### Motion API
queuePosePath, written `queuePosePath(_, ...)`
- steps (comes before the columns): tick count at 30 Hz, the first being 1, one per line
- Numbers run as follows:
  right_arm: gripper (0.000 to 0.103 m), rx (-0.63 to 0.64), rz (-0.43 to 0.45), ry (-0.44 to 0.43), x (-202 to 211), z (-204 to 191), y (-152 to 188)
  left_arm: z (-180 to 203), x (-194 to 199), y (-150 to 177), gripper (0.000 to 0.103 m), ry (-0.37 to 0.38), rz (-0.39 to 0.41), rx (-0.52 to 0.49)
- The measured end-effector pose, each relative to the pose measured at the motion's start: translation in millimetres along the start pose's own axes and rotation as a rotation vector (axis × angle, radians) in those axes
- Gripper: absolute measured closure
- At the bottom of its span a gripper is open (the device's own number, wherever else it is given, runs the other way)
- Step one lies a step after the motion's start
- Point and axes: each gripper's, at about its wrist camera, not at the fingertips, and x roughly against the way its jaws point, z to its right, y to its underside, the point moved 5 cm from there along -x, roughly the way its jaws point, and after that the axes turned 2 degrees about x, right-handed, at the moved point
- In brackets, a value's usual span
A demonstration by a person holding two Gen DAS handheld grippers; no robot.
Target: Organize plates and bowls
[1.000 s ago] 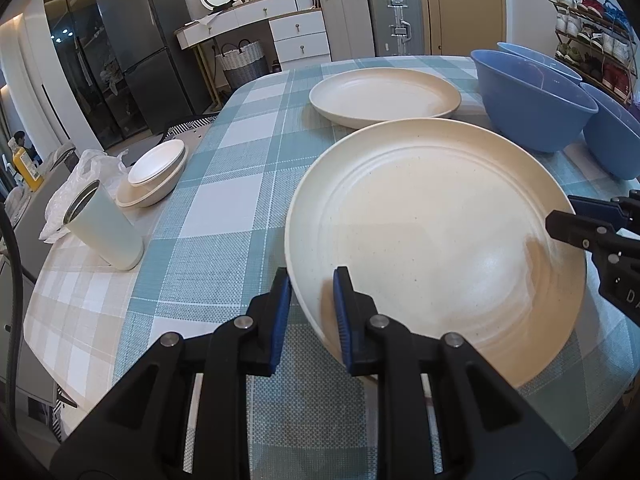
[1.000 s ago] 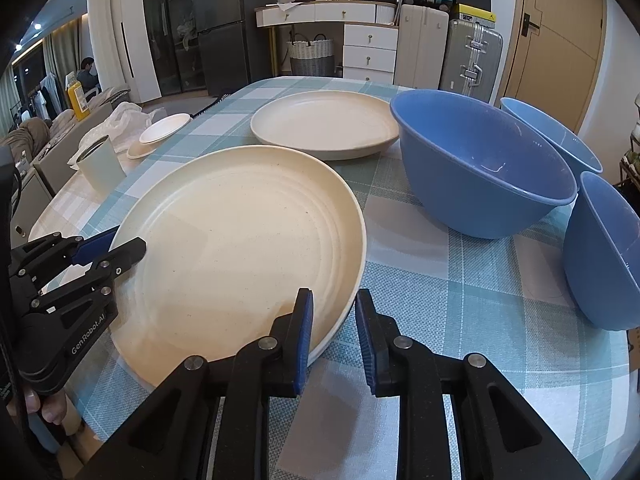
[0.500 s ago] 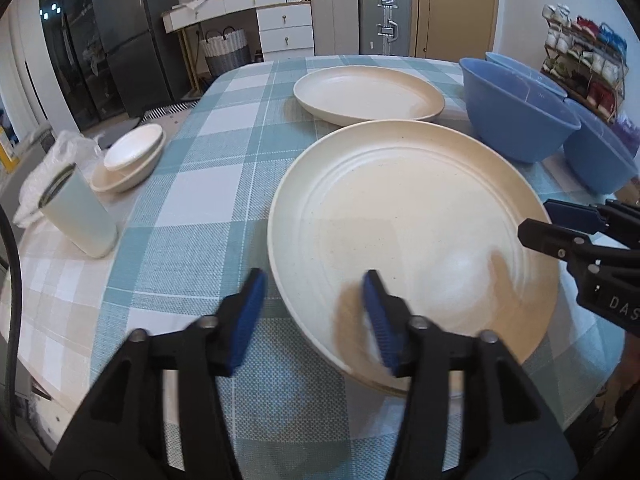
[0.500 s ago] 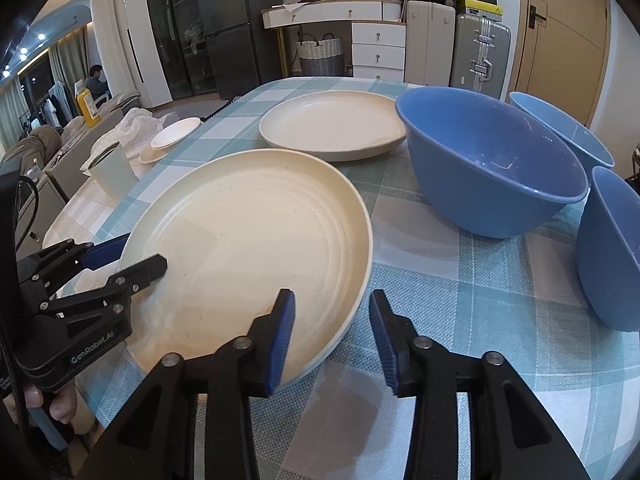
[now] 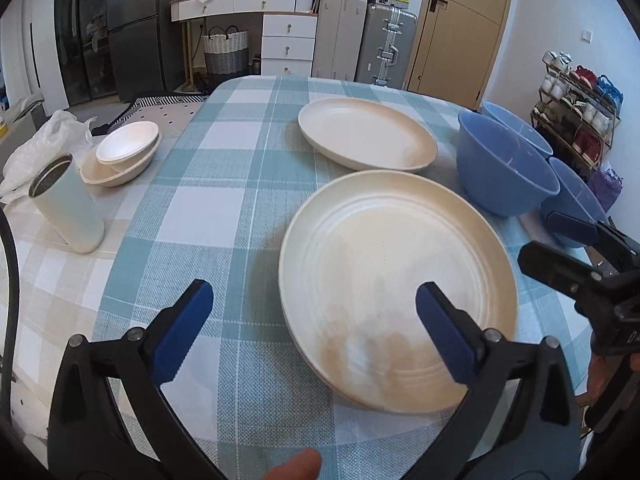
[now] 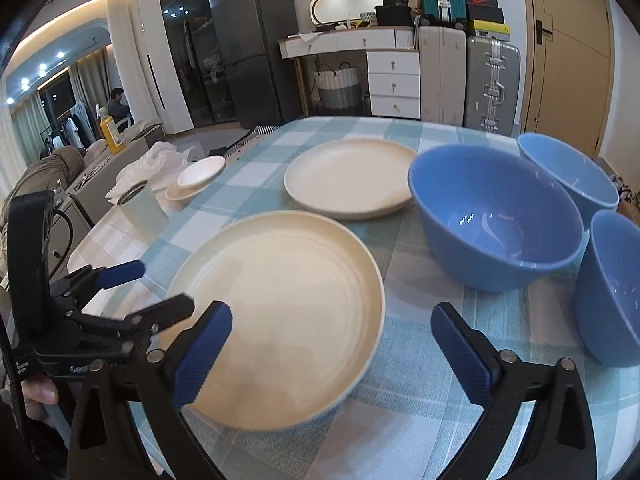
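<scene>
A large cream plate (image 5: 392, 264) (image 6: 280, 300) lies flat on the checked tablecloth. My left gripper (image 5: 312, 296) hovers over its near left rim. Its jaws are opening wide, and the pads touch nothing though the rim lies below the gap. My right gripper (image 6: 331, 314) hangs over the near right rim, jaws also opening, clear of the plate. Each gripper shows in the other's view, the right gripper (image 5: 542, 238) and the left gripper (image 6: 162, 286). A second cream plate (image 5: 366, 136) (image 6: 350, 176) sits behind. Three blue bowls (image 5: 504, 168) (image 6: 492, 216) stand at the right.
At the left stand a pale tumbler (image 5: 68, 204), stacked small white bowls (image 5: 124, 152) and a plastic bag (image 5: 40, 140). The table's near edge runs just below the grippers. Drawers and suitcases stand beyond the far end. A fingertip (image 5: 296, 468) shows at the bottom.
Both grippers were shut on the large plate's near rim; both have let go, spread their jaws wide and lifted back. The plate now rests on the cloth.
</scene>
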Motion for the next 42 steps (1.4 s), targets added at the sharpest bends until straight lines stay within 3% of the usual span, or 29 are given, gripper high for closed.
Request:
queuePosePath(19,0.001,0.066,0.045,0.012,16,3,-78,-6,12,-67,0.002,-0.014,0.040,0.044)
queuePosePath(26,0.001,0.078,0.032,0.011,15,22,-112,-7,11,-95,0.002,-0.007,0.048,0.070)
queuePosePath(35,0.001,0.142,0.017,0.074,14,50,-156,-5,-1,-124,0.002,-0.001,0.044,0.081)
queuePosePath(42,0.001,0.119,-0.043,0.056,-18,78,-183,0,-24,-141,0.002,0.001,0.018,0.083)
